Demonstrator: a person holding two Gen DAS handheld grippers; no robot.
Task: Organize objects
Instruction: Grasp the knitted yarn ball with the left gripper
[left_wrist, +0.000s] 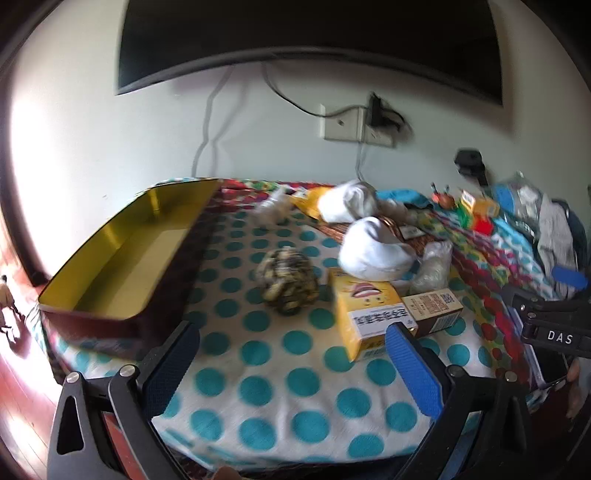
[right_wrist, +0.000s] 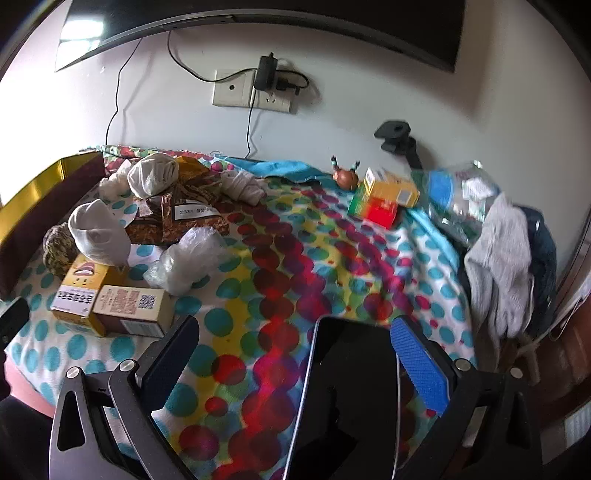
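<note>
Objects scattered on polka-dot counter cloth (left_wrist: 280, 369), beside empty gold-lined tin (left_wrist: 122, 258).
Left hand-held gripper (left_wrist: 291, 365) spread wide, nothing between pads; right hand-held gripper (right_wrist: 295, 358) likewise wide, dark phone (right_wrist: 351, 387) lying between fingers, contact unclear. Yellow box (left_wrist: 365, 314) touching brown box (left_wrist: 436, 308).

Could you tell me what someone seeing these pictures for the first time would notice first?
Probably the loud polka-dot cloth covering the table, teal dots on the left and red and yellow toward the middle. On its far left stands an open tin box with a gold inside, empty, with a clutter of small cartons, white bundles and a patterned ball beside it. A dark phone lies between the right gripper's open fingers.
</note>
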